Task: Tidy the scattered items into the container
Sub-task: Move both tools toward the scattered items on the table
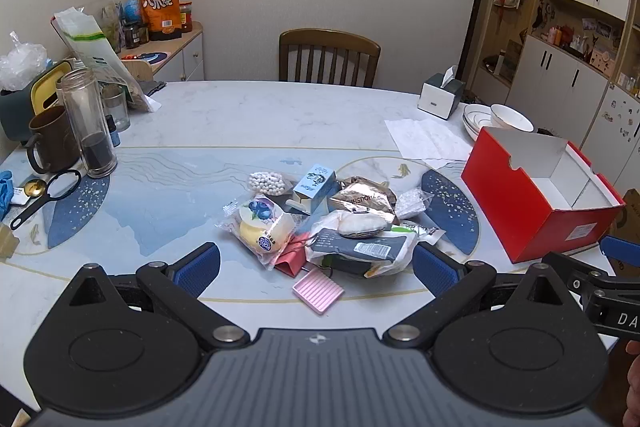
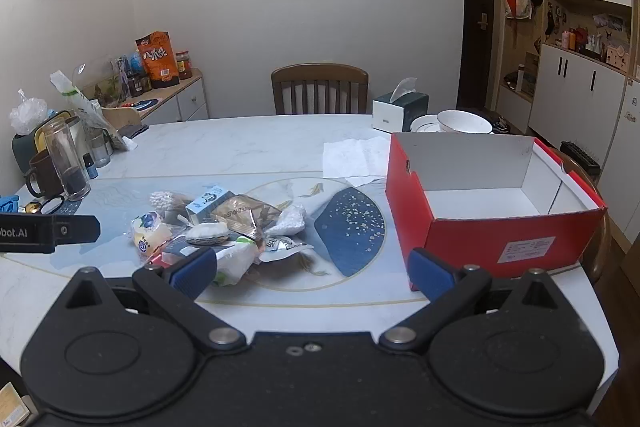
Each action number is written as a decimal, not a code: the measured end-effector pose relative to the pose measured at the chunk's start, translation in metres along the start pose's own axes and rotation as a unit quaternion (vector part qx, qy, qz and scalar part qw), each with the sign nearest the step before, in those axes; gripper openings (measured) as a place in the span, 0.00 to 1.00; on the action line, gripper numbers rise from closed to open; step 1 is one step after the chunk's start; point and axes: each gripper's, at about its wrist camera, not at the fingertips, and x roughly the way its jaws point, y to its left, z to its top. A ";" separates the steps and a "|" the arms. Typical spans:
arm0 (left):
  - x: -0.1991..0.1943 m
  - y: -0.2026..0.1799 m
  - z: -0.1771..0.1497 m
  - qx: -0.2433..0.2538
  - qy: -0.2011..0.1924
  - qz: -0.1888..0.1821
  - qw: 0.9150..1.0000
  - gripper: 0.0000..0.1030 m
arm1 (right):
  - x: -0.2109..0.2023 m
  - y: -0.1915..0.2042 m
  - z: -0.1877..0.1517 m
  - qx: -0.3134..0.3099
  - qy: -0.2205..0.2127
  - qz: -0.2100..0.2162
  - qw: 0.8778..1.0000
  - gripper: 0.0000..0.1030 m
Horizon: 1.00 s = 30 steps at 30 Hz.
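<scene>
On the pale marble-patterned dining table (image 1: 248, 115), light, crinkly, slippery snack packets (image 1: 320, 223) lie heaped left of the empty red cardboard box (image 2: 496, 227); pinch their sealed edges. The left gripper (image 1: 316, 263) and right gripper (image 2: 312, 271) both gape wide, holding nothing.

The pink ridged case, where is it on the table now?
In the left wrist view the pink ridged case lies at the near edge of the snack pile, just in front of the red folded packet, between the open left gripper's fingers.

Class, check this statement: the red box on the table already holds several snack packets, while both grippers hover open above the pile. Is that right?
Not quite. The red box is empty: the right wrist view shows its bare white inside. The snack packets all lie in a pile on the table. The rest stands: the left gripper and right gripper are both open.
</scene>
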 end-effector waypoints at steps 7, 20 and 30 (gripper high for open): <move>0.014 0.013 0.007 0.003 0.003 -0.011 1.000 1.00 | 0.009 0.011 0.002 -0.003 0.005 -0.007 1.000 0.99; 0.063 0.055 0.023 0.056 0.002 -0.035 0.998 1.00 | 0.051 0.047 0.020 0.025 0.034 -0.033 0.999 0.98; 0.115 0.069 0.018 0.162 0.007 -0.071 0.984 1.00 | 0.095 0.070 0.031 0.033 0.055 -0.053 0.997 0.96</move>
